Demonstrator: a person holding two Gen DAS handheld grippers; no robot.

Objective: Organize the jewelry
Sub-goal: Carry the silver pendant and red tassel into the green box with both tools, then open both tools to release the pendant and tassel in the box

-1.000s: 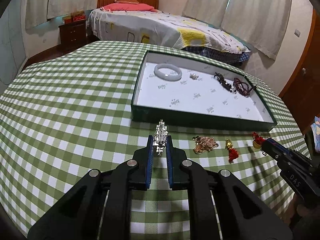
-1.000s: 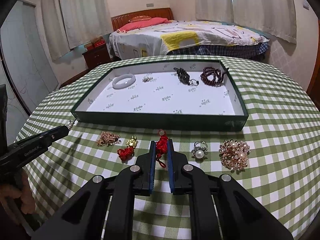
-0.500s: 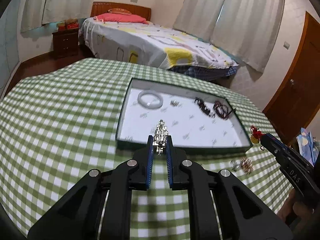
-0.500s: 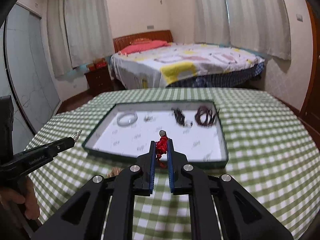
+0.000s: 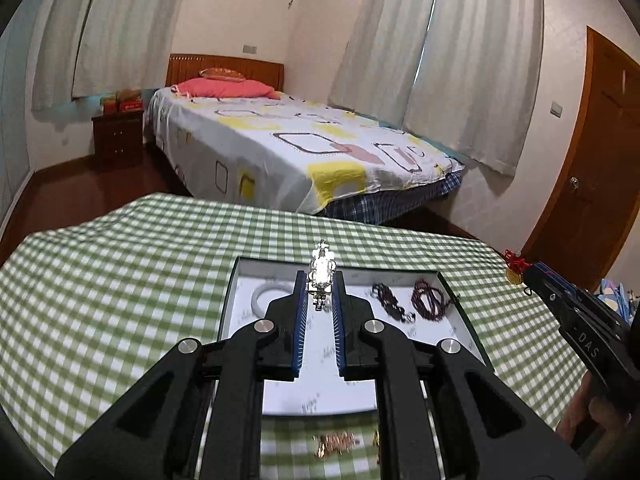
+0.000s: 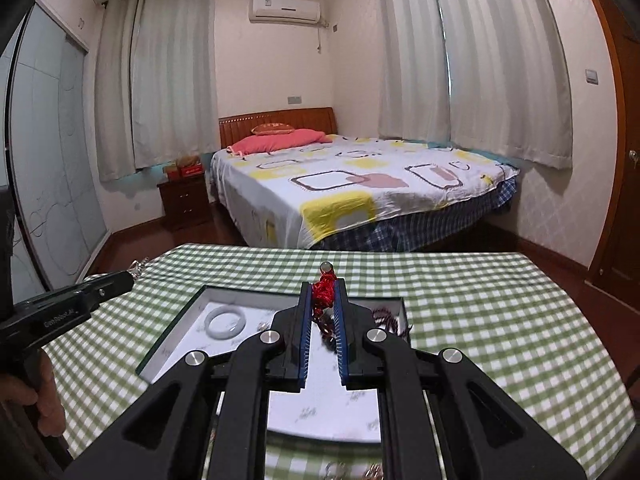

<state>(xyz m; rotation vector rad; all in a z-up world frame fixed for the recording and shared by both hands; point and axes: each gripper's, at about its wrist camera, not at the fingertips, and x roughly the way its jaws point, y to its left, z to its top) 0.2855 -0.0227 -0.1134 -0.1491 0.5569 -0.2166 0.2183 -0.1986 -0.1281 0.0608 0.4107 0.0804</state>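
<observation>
My left gripper [image 5: 319,280] is shut on a silver chain piece [image 5: 321,270] and holds it above the green tray [image 5: 230,300]. My right gripper [image 6: 323,292] is shut on a red knotted charm [image 6: 323,295] with a pale bead on top, also above the tray [image 6: 176,324]. In the tray lie a white bangle [image 6: 224,322], a small silver piece [image 6: 262,326] and two dark bead strands [image 5: 430,300]. A gold chain [image 5: 334,444] lies on the cloth in front of the tray.
The table wears a green checked cloth [image 5: 120,300]. A bed [image 6: 360,184] stands beyond the table, a nightstand [image 6: 182,200] to its left and a wooden door [image 5: 600,160] at the right. The other gripper shows at each view's edge.
Both grippers have risen from the cloth and moved forward over the tray, each carrying its piece. The views now tilt up toward the room.
</observation>
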